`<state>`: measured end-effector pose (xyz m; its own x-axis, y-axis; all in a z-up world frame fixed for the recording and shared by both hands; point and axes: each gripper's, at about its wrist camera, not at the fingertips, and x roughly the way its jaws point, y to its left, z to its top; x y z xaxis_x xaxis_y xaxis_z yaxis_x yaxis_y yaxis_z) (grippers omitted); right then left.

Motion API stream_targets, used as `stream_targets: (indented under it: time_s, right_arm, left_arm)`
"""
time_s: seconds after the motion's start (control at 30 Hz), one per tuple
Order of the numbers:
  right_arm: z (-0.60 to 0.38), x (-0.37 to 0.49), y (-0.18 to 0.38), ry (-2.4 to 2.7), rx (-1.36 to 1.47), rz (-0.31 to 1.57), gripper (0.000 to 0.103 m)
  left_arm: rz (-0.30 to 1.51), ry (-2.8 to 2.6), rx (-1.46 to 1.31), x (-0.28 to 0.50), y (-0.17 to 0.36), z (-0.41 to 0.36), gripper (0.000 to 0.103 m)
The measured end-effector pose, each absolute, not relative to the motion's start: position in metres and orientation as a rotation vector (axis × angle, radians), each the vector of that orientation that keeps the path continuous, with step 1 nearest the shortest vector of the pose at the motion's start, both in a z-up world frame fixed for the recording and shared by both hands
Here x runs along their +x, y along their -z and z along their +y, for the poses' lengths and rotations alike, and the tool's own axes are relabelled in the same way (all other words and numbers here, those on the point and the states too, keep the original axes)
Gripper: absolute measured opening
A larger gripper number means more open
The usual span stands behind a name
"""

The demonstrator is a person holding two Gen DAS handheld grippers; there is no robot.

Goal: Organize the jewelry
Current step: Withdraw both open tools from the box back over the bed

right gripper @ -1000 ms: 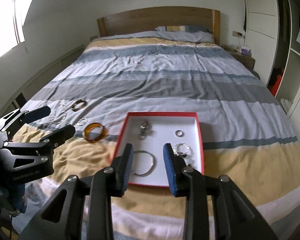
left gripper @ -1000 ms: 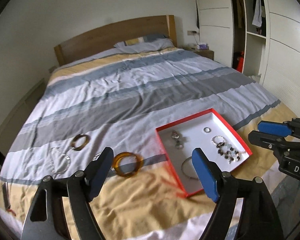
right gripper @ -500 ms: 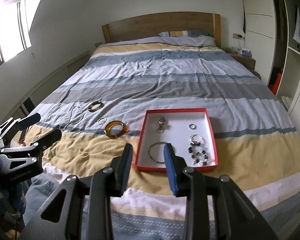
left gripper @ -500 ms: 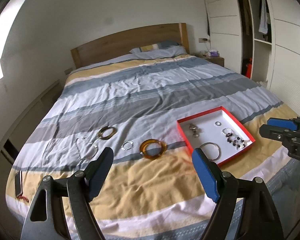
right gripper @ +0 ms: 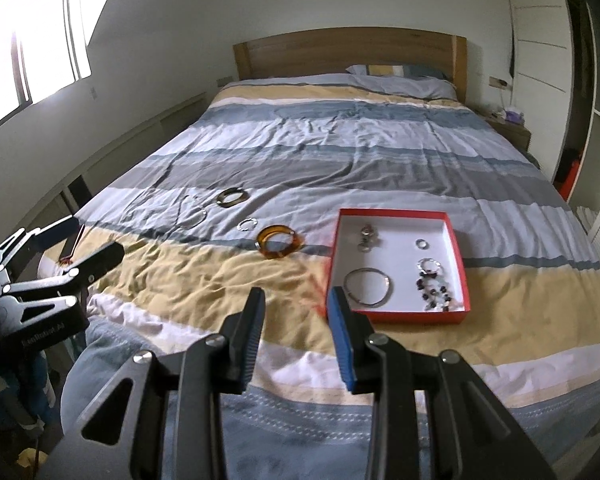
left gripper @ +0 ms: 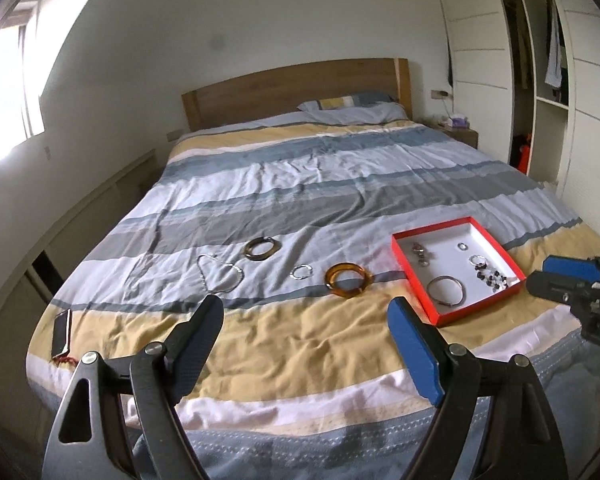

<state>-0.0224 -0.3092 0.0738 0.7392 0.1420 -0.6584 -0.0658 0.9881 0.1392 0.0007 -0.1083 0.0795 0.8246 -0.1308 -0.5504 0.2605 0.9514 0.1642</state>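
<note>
Jewelry box (right gripper: 458, 264) on bed (right gripper: 340, 160), both grippers apart, empty

A tray (right gripper: 396, 314) lies on the bed (right gripper: 340, 152) near its foot edge, right of centre. A bangle (right gripper: 279, 241) lies just left of it; farther left lie a small ring (right gripper: 247, 224), a necklace (right gripper: 190, 213) and another bangle (right gripper: 231, 197) behind them. A phone (left gripper: 61, 331) rests at the bed's front left corner.

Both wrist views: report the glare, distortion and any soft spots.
Left wrist view: the window at the left edge is blown out white; the fisheye bows the wardrobe and walls; dark corners; the left claw is slightly soft. Right wrist view: the window is overexposed top left; edges curve the same way; the red tray and amber bangle read sharply.
</note>
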Motion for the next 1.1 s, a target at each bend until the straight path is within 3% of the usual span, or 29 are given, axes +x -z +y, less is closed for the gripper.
stream_targets:
  time_s: [0.7, 1.1]
  right_arm:
    - [-0.256, -0.053, -0.102, -0.183, 0.023, 0.666, 0.032]
    - [-0.26, 0.012, -0.047, -0.207, 0.072, 0.808, 0.032]
  left_arm:
    - [0.512, 0.085, 0.142, -0.035, -0.098, -0.038, 0.087]
    - [0.67, 0.022, 0.093, 0.026, -0.032, 0.005, 0.087]
